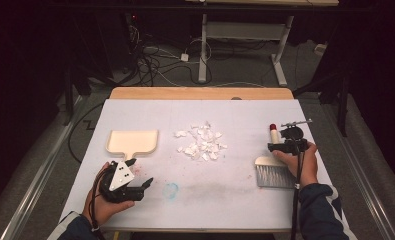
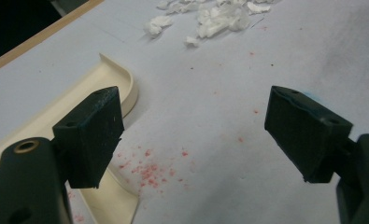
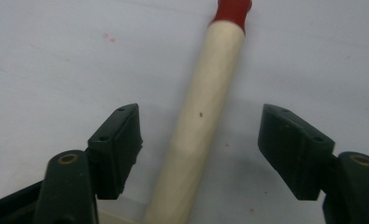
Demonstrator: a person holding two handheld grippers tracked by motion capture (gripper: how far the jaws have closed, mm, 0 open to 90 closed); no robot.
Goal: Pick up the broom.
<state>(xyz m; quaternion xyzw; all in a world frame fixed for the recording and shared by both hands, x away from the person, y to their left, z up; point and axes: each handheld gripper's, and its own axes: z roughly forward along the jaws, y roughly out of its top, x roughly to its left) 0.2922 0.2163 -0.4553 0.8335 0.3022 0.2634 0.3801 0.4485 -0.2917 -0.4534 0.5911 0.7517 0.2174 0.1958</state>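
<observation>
- Brush [image 1: 274,167] lies near the worktop [image 1: 225,195] right edge, handle [image 3: 201,121] pointing away from the person.
- Right hand-held gripper [image 3: 198,140] straddles the handle, released.
- Left hand-held gripper [image 2: 191,135] is released beside the dustpan [image 1: 132,141].

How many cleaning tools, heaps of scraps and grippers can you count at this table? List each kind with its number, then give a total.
Dustpans: 1, the cream dustpan
Brushes: 1, the hand brush with a red-tipped handle
Heaps of white scraps: 1, the scrap pile
Grippers: 2, the left gripper and the right gripper
Total: 5
</observation>
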